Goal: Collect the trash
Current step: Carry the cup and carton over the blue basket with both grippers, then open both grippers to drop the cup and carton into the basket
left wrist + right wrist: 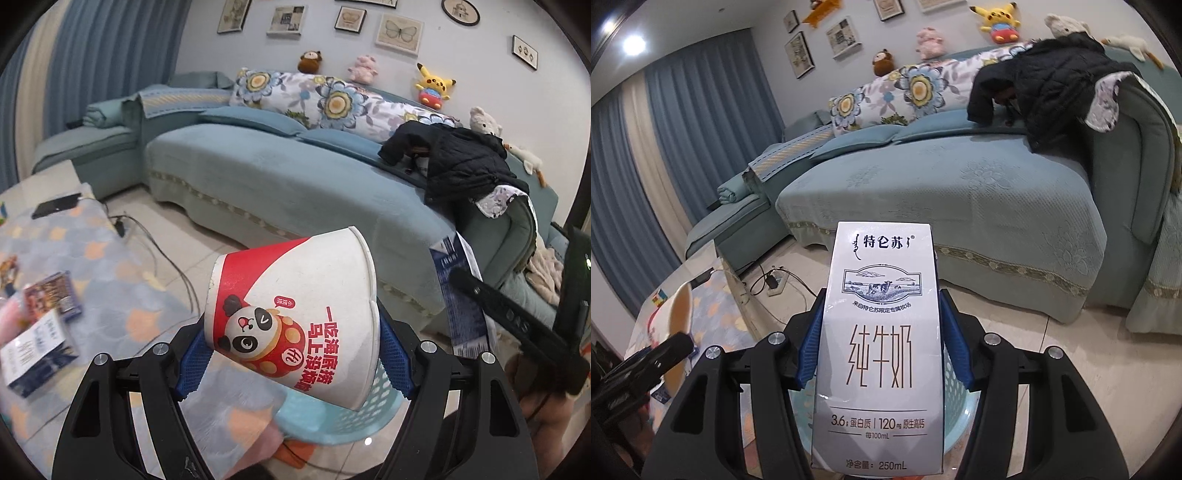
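Note:
My left gripper (293, 354) is shut on a white and red paper cup (295, 310) with a panda print, tilted with its mouth to the lower right. Right under it sits a light blue perforated basket (373, 410). My right gripper (881, 345) is shut on a grey milk carton (881, 343), held upright between the blue pads, above the same basket (960, 410). In the left wrist view the milk carton (461, 295) and the right gripper's black arm show at the right. In the right wrist view the paper cup (677, 325) appears at the left edge.
A low table with a patterned cloth (74, 258) holds small boxes (40, 343) and a dark phone (55, 206). A blue sofa (277, 177) with a black jacket (465, 162) runs behind. Cables and a power strip (775, 284) lie on the tiled floor.

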A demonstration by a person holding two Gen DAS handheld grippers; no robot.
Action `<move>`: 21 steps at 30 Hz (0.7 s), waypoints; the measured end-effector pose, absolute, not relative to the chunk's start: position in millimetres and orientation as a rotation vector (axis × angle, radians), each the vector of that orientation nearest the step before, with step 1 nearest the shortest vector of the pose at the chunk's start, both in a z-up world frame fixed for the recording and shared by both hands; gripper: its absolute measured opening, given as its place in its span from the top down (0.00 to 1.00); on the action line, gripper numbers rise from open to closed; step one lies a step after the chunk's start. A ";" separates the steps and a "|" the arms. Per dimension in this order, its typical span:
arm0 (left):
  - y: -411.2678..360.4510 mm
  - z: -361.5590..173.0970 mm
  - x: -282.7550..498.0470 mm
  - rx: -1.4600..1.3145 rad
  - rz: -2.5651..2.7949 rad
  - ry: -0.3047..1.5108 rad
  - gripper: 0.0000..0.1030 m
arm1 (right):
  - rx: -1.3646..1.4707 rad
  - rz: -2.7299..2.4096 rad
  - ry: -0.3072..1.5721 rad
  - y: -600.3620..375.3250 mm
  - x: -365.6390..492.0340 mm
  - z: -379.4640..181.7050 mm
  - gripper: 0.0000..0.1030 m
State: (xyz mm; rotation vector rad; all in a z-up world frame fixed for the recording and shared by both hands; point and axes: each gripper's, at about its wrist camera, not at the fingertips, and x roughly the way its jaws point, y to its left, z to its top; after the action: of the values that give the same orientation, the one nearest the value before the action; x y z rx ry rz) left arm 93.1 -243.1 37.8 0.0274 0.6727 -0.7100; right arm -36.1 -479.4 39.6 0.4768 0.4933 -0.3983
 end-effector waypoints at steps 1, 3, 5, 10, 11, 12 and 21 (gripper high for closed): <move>-250.0 35.9 97.9 0.029 -0.713 0.674 0.27 | 0.481 -0.401 0.497 -480.5 -35.2 37.7 0.48; -260.0 33.2 100.4 0.037 -0.722 0.672 0.27 | 0.490 -0.406 0.509 -484.8 -32.3 32.8 0.48; -268.6 33.8 101.4 0.046 -0.729 0.665 0.27 | 0.485 -0.409 0.518 -486.0 -30.7 29.4 0.48; -277.3 30.5 100.5 0.073 -0.729 0.661 0.27 | 0.486 -0.402 0.532 -487.0 -27.5 25.2 0.47; -278.6 29.2 100.6 0.076 -0.730 0.663 0.27 | 0.483 -0.394 0.542 -486.1 -25.3 23.9 0.46; -279.4 28.5 101.0 0.078 -0.732 0.665 0.27 | 0.484 -0.384 0.554 -485.0 -22.9 22.4 0.45; -273.4 31.1 113.6 0.093 -0.698 0.687 0.13 | 0.489 -0.408 0.595 -487.0 -18.0 15.5 0.44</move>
State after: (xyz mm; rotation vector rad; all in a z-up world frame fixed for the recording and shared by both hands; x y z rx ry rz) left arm 113.6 -273.4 31.1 0.0931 0.6873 -0.6982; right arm -18.0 -487.0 15.5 0.4889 0.5945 -0.4081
